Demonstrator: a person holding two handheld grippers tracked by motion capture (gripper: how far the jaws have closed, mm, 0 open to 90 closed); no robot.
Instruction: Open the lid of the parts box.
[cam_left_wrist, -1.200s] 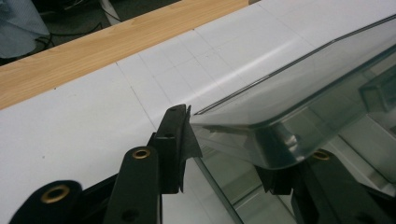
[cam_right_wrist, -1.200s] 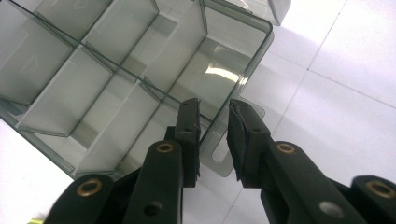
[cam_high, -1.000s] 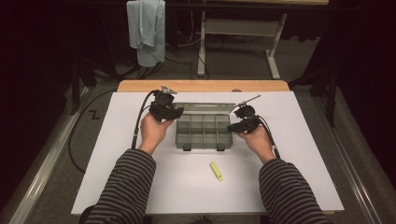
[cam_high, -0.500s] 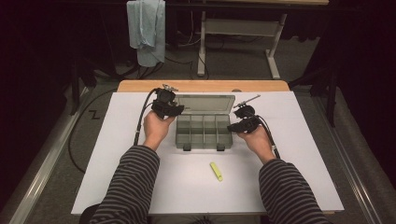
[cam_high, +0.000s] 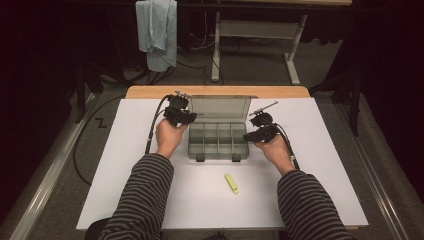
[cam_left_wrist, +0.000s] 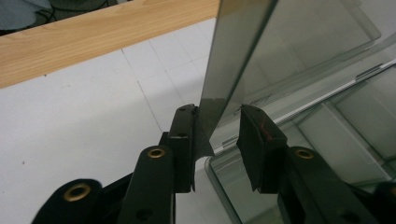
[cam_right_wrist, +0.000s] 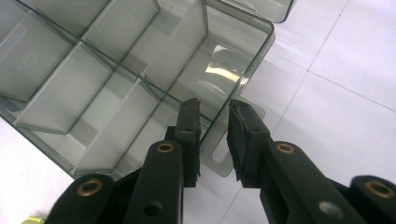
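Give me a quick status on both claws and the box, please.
Left claw closing around the raised lid, one pad still clear. Right claw astride the compartment box front wall, not clamped. Yellow marker lies clear, nearer the person.

Compartment box (cam_high: 218, 141) at the middle of the desk (cam_high: 320, 165), its lid (cam_high: 220, 106) raised at the far side, left claw (cam_high: 187, 118) at the lid's left edge, right claw (cam_high: 248, 137) at the box's right wall, marker (cam_high: 231, 183) lying nearer, towel (cam_high: 157, 30) hanging far left beyond the desk.
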